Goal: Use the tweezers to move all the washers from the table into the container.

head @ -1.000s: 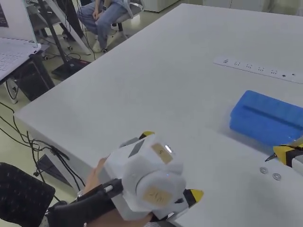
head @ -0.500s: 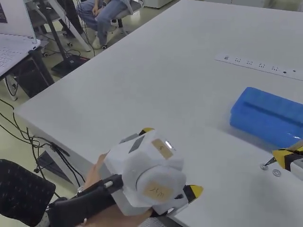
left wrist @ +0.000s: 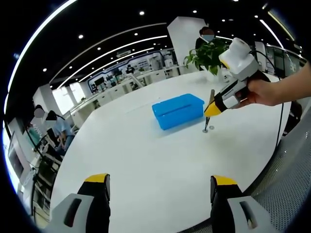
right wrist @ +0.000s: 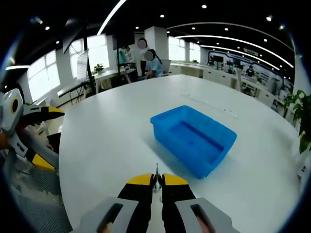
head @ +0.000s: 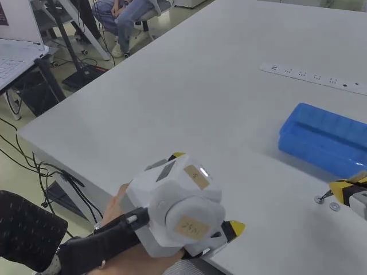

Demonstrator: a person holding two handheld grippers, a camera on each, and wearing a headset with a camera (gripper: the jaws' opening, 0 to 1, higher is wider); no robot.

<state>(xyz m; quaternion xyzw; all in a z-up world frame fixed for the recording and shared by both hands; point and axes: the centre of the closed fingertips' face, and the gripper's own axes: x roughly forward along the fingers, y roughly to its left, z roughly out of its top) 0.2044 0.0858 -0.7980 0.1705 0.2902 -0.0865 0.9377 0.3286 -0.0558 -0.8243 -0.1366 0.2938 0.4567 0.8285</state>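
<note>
left tongs (left wrist: 160, 185): released. Your yellow-tipped jaws stand wide apart over the near part of the worktop, holding nothing.
worktop (head: 195, 97): white, smooth and matt. A long, flat white power strip (head: 312, 77) lies towards its far side.
container (head: 322, 139): a blue plastic rectangular tub, open-topped with rounded corners. It sits on the worktop to your right, and its right end is cut off in the head view.
tweezers (left wrist: 209, 110): thin and metal. In the left gripper view their long axis runs steeply, tip down on the worktop just in front of the container and upper end in your grip. In the right gripper view they are a mere sliver between the jaws.
washers (head: 319, 200): two small flat metal rings lying close together on the worktop near the container's front wall. The tweezers' tip meets the left one, but it is too small for you to tell whether it is pinched.
right tongs (right wrist: 156, 180): clenched on the tweezers, jaws nearly together. In the head view most of them is cut off at the right edge.
</note>
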